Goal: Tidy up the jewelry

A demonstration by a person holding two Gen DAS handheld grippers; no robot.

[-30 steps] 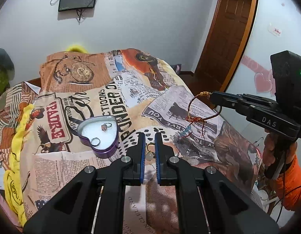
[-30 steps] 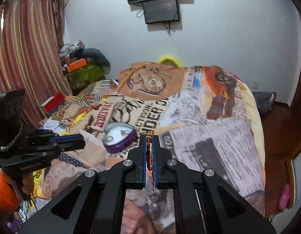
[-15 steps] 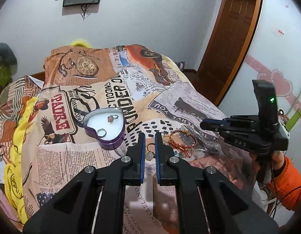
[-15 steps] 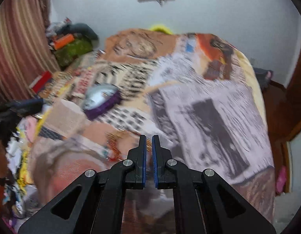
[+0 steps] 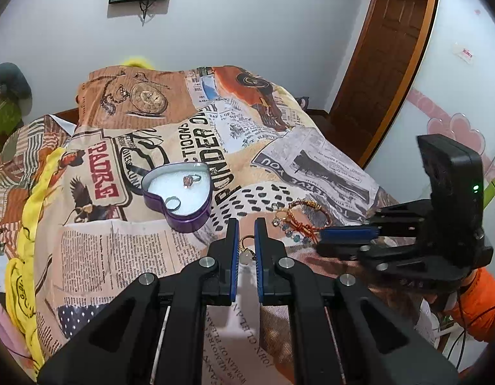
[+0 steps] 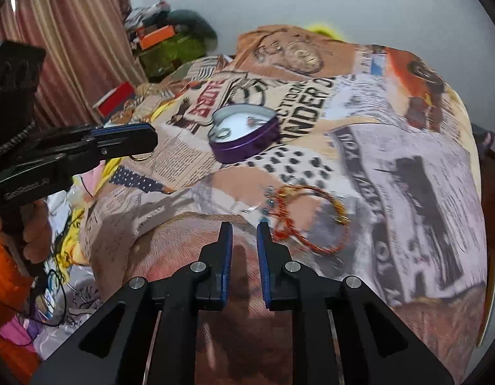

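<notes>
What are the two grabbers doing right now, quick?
Left gripper: closed on the gold ring with a pale stone.
Right gripper: open and empty; the red and gold bracelet lies on the bedspread.

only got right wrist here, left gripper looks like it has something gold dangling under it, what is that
observer: The left gripper is shut on a gold ring with a pale stone, seen clearly between its fingers in the left wrist view.
operator: tin is blurry for me, anything in it
observer: The heart tin holds two rings on its white lining: a stone ring and a plain silver band.
operator: how near are my tips to the bracelet
observer: Seen from the left, the right gripper is open, its tips right at the red thread end of the bracelet; I cannot tell if they touch.
</notes>
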